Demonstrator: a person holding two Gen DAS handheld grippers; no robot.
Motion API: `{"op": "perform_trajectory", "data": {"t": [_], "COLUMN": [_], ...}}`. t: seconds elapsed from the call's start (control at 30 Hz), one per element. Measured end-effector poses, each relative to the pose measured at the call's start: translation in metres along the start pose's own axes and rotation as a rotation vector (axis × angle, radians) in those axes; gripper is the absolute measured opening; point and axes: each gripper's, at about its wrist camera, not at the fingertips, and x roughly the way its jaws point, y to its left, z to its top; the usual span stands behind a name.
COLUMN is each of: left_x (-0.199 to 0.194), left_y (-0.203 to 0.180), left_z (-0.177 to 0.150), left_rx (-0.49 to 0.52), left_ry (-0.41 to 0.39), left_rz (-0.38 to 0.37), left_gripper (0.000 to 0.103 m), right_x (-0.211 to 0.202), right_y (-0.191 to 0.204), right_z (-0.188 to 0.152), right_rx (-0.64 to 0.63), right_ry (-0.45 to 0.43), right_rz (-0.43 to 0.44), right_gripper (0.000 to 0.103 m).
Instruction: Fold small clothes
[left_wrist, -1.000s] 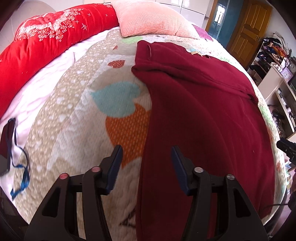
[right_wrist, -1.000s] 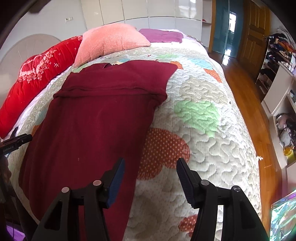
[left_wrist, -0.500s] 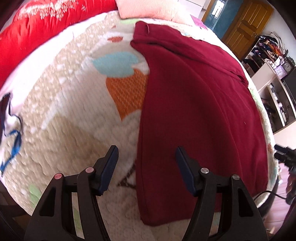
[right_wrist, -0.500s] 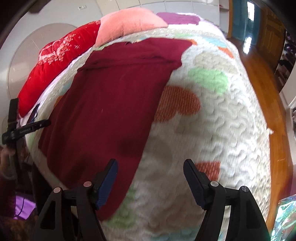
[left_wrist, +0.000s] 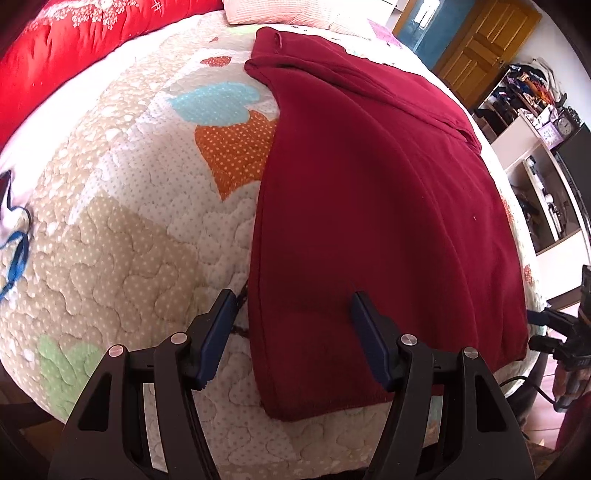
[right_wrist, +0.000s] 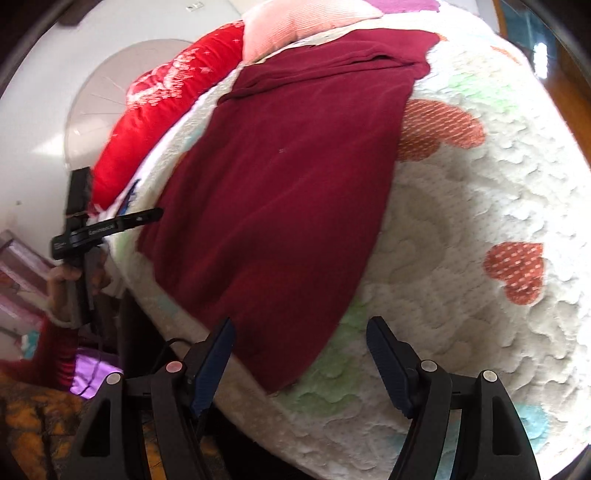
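Lay flat on the quilt (left_wrist: 122, 236), dark red garment (left_wrist: 369, 206), near hem at the bed's edge. Hung spread and empty, left gripper (left_wrist: 291, 299) astride the garment's side edge, right gripper (right_wrist: 299, 325) above its other near corner.

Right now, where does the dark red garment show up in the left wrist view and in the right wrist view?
Left wrist view: the dark red garment fills the centre and right, its near hem low between the gripper fingers.
Right wrist view: it runs from upper centre down to lower centre-left, its near corner by the bed edge.
Shared landmark: the pink pillow beyond its far end.
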Motion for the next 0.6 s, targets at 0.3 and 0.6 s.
{"op": "perform_trajectory", "data": {"t": [0.3,0.6], "left_x": [0.003,0.007], "left_y": [-0.002,-0.011], "left_z": [-0.010,-0.009], "left_rx": [0.014,0.060], "left_ry": [-0.024,-0.015], "left_rz": [-0.039,-0.011], "left_gripper": [0.077,0.057], "right_x": [0.009,0.021], "right_y": [-0.010,-0.008], "right_z": [-0.004,-0.008], "right_rx": [0.044,0.011], "right_ry": [-0.064,-0.081], "right_rz": [0.136,0.254], "right_gripper": [0.072,0.023]}}
